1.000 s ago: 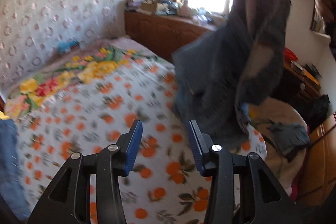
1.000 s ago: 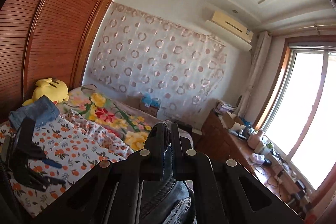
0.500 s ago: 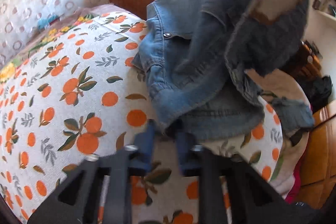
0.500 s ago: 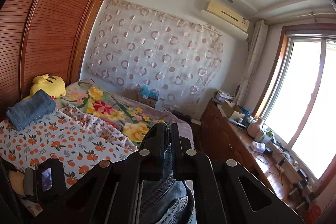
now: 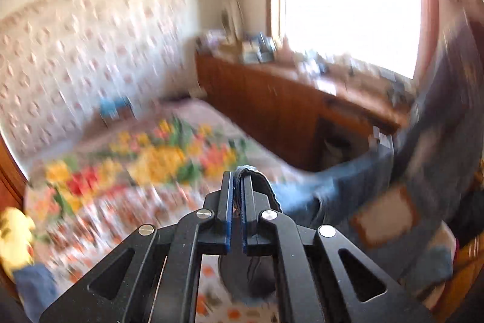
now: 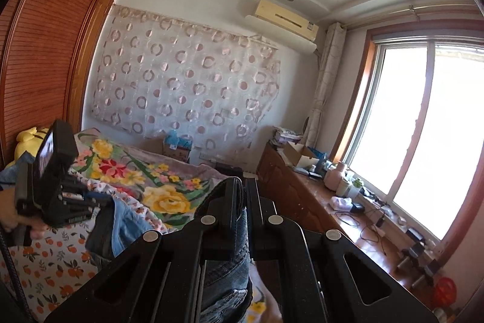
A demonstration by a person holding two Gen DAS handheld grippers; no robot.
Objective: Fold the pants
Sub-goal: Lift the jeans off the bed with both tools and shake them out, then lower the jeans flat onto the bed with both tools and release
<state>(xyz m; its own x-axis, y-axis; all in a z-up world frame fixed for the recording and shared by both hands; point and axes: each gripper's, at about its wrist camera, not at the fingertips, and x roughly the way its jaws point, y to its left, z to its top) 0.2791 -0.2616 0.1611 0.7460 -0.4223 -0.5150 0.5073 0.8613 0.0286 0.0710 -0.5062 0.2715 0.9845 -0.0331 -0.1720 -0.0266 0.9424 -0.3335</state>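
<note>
Both claws are clamped on the blue denim pants (image 5: 372,186), one edge each. The left gripper (image 5: 237,180) has its blue-padded jaws pinched together with a folded strip of denim poking out between the tips, and that view is smeared with motion blur. From there the fabric stretches off to the right and up along the edge of that view, with a pale ripped patch showing on it.

The right gripper (image 6: 244,186) is also squeezed tight, with a thick seamed band of the same jeans running down between its jaws. In the right wrist view the left gripper (image 6: 87,200) shows up at the left, held in a person's hand (image 6: 18,221), with light blue denim bunched just beside it.

All of this hangs above the bed with the orange-print sheet (image 6: 45,265). A floral blanket (image 6: 160,186) lies further up the bed, a yellow plush toy (image 6: 25,138) sits at the bed's far left, and a long wooden cabinet (image 6: 290,196) runs along the bed's right side under the bright window (image 6: 423,123).
</note>
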